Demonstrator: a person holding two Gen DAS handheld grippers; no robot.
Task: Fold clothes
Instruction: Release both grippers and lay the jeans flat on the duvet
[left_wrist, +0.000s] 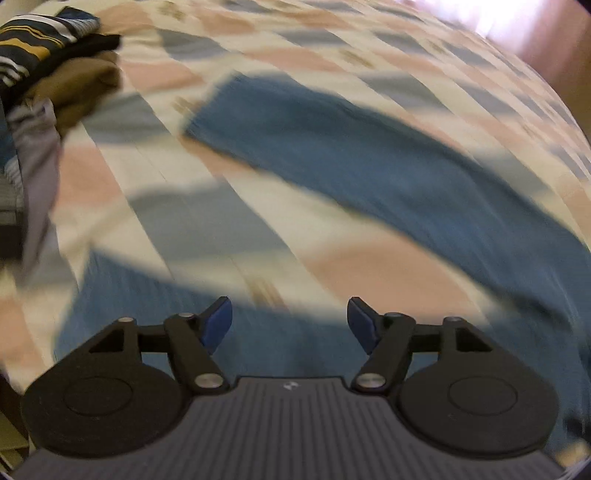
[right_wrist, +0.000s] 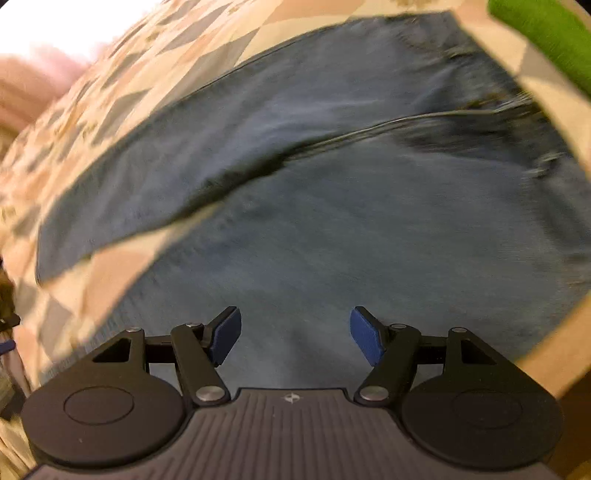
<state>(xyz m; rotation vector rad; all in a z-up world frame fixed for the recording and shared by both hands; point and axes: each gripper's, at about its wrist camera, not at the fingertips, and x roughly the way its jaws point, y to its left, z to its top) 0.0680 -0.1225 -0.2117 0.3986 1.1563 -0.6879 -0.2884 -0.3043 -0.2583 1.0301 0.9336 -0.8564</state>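
Observation:
A pair of blue jeans (left_wrist: 369, 162) lies spread flat on a bed with a checked pink, grey and cream cover (left_wrist: 192, 184). In the left wrist view both legs show, blurred, and my left gripper (left_wrist: 290, 325) hangs open above the nearer leg with nothing between its blue pads. In the right wrist view the jeans (right_wrist: 332, 229) fill most of the frame, with the seat and waist part toward the upper right. My right gripper (right_wrist: 295, 336) is open above the denim and holds nothing.
A pile of other clothes (left_wrist: 55, 70), striped, black and brown, sits at the upper left of the left wrist view. A green item (right_wrist: 546, 40) lies at the top right of the right wrist view. The bed's edge (right_wrist: 554, 362) runs at the lower right there.

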